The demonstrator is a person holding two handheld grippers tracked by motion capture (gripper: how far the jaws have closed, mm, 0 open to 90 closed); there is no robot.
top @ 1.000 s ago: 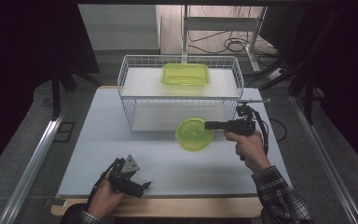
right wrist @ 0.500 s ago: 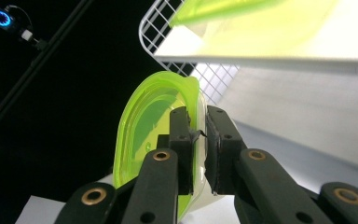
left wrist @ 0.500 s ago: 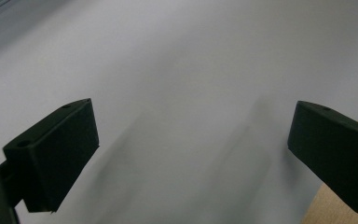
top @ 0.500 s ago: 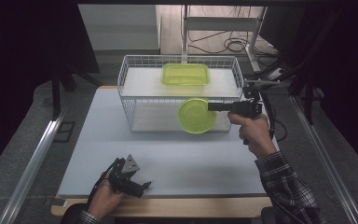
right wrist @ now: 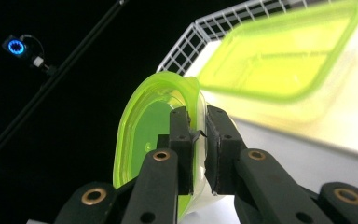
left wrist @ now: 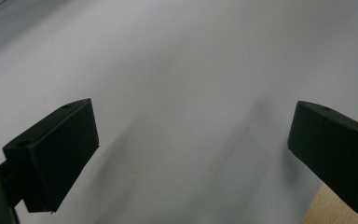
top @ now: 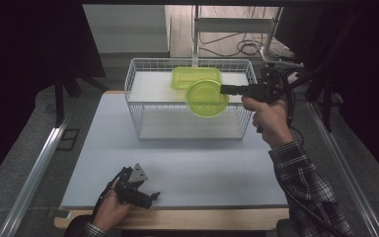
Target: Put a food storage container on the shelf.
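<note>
Your right gripper (top: pixel 227 89) pinches the round green bowl's (top: pixel 207 98) rim, holding it tilted above the wire basket (top: pixel 143 94) beside the rectangular green container (top: pixel 197 76); your left gripper (top: pixel 140 195) rests wide open, empty, on the white mat (top: pixel 202 163).

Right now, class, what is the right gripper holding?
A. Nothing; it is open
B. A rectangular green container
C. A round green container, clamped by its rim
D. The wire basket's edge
C: the right gripper is shut on the rim of the round green container, above the wire basket.

Wire basket (top: pixel 143 106) walls and rectangular container (top: pixel 197 76) crowd the basket; front tabletop (top: pixel 212 168) lies open.
</note>
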